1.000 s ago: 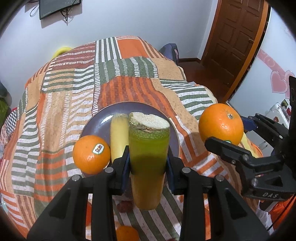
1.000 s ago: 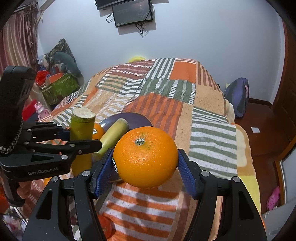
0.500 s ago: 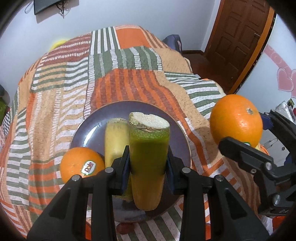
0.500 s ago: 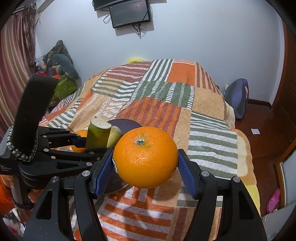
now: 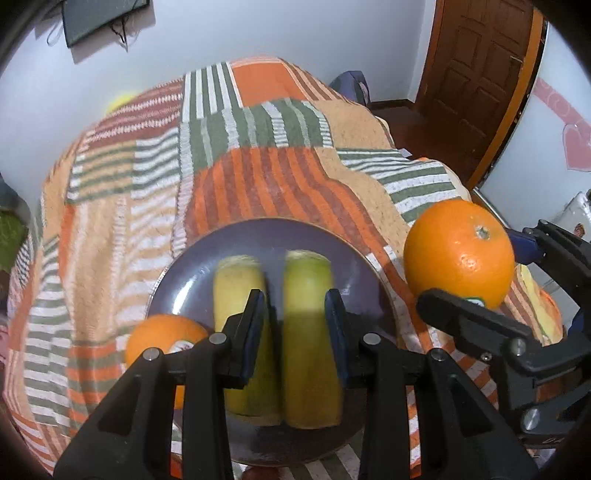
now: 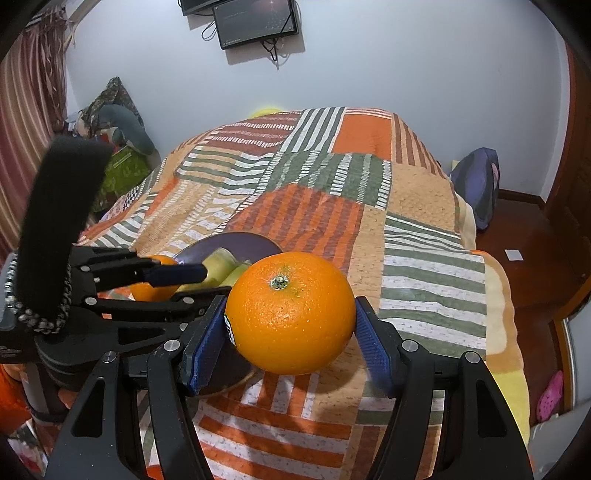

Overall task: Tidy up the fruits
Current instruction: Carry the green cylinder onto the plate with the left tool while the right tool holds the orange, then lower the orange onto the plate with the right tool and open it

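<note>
L gripper (image 5: 295, 321) is over the purple plate (image 5: 354, 258), which sits on the striped blanket (image 5: 258, 177) covering the bed. Fingers (image 5: 334, 332) are apart, w/ a gap showing on the left side of the green-yellow fruit piece (image 5: 310, 354) between them; frame is blurred, so can't tell if the right finger touches it. That piece lies on the plate, just beside a second yellow piece (image 5: 240, 295) on its left. A small orange w/ a sticker (image 5: 162, 339) rests at the plate's left edge, partly on the blanket.

R gripper (image 6: 290, 338) has its blue-padded fingers (image 6: 207, 343) clamped on both sides of a big orange (image 6: 291, 314), stem end up, held above the blanket just to the right of the plate (image 6: 236, 240). In the left view the same big orange (image 5: 458, 254) shows beside the plate's right rim, off it. A wood door (image 5: 476, 74) and wall-mounted screen (image 6: 255, 22) sit in the bkgd.
</note>
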The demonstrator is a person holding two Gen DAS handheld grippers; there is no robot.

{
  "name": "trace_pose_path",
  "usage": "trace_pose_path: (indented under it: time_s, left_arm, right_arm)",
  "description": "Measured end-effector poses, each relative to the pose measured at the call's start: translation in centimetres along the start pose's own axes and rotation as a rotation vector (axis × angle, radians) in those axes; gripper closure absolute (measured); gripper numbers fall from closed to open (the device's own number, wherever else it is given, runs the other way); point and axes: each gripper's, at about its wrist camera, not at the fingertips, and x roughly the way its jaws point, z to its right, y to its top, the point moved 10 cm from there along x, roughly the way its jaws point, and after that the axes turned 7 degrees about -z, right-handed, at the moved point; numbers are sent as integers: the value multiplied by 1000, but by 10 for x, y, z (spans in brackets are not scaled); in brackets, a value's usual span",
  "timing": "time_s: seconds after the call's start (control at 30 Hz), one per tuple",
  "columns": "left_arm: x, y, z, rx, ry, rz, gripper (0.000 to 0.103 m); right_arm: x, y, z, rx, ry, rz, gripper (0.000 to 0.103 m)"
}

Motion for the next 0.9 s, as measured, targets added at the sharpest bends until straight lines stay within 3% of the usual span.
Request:
trace_pose_path:
  time_s: [0.23, 0.43, 0.9]
  left_arm:
    - [-14, -4, -20, -56, -22, 14, 69]
    - [-33, -19, -50, -91, 2, 39, 69]
    - [-52, -53, -119, -191, 38, 50, 68]
  right_arm:
    - [2, 1, -1, -11, -10, -8, 39]
    - [8, 6, -11, -29, -7, -15, 39]
    - [39, 25, -64, -118, 39, -47, 39]
